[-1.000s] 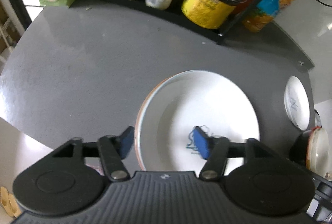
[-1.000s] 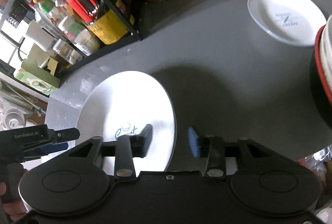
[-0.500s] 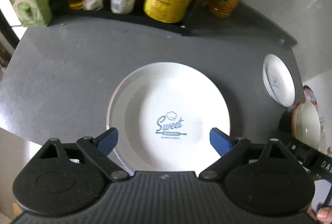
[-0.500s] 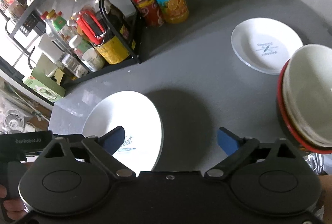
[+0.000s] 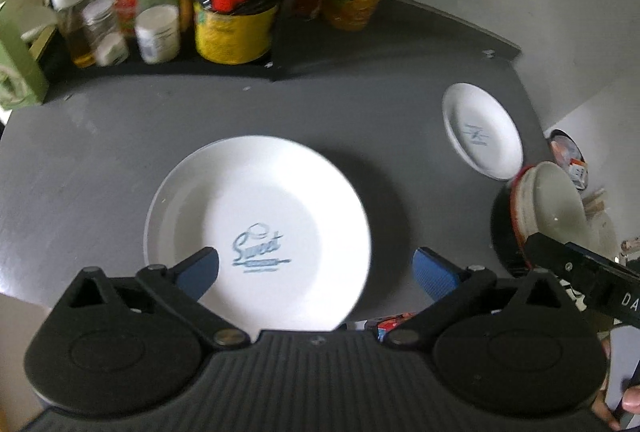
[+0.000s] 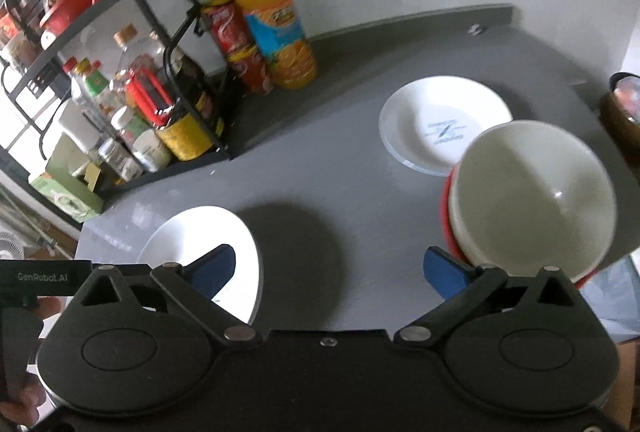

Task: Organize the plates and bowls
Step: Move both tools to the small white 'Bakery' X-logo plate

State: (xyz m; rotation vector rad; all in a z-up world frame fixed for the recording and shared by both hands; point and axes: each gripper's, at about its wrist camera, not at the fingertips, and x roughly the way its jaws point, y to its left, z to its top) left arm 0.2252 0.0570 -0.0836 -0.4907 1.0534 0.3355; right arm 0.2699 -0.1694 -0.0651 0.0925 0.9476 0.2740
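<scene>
A grey tabletop (image 5: 100, 135) with a curved back edge carries the crockery; a black wire rack (image 6: 160, 43) of bottles and jars stands at the rear, an orange juice bottle (image 6: 272, 19) just beside it.

Large white plate (image 5: 256, 228), printed "Sweet", lies flat and face up on the tabletop directly ahead of my left gripper (image 5: 316, 270). I judge it stiff, glazed and slippery, breakable if dropped, moderately heavy. The rim is the only hold: one finger over, one under the near edge. Being round, it has no long axis; the lettering reads upright toward me.

Small white plate (image 6: 444, 123) lies flat toward the far right of the tabletop, well apart from the large one. Its near edge is hidden behind the stack of bowls (image 6: 528, 199), a cream bowl nested in a red-rimmed one, mouth up; whether they touch I cannot tell. I judge the stack top-heavy if gripped by one wall.

My left fingers are spread wide and hold nothing. My right gripper (image 6: 330, 270) likewise stands spread and empty, between the large plate and the bowls.
</scene>
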